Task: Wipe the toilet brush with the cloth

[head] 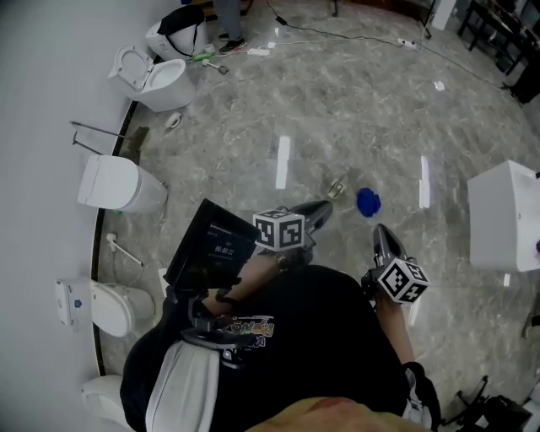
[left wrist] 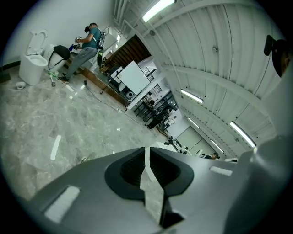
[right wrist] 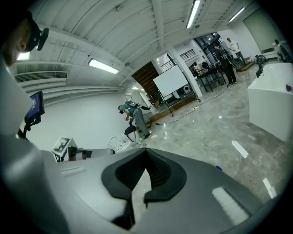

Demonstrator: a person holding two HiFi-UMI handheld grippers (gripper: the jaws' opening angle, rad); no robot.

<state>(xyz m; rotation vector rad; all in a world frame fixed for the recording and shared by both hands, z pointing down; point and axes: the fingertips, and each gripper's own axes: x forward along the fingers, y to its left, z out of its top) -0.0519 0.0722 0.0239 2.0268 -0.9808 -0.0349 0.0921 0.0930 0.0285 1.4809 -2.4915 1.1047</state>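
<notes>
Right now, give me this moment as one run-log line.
left gripper: jaws slightly apart, empty | right gripper: shut, empty | blue cloth: on floor ahead, untouched | wiping: not begun

Glossy grey marbled floor [head: 337,110], streaked with pale reflections of lamps. White wall [head: 42,101] on the left, lined with white toilets [head: 114,181] and a grab rail [head: 97,131]. White box-shaped unit [head: 502,215] at the right. Farther off, cables [head: 337,35] strewn about. Overhead, ribbed white ceiling [right wrist: 137,32] with long tube lights [left wrist: 158,9]. Whiteboard [left wrist: 132,77] and dark shelving [left wrist: 153,109] at the back.
</notes>
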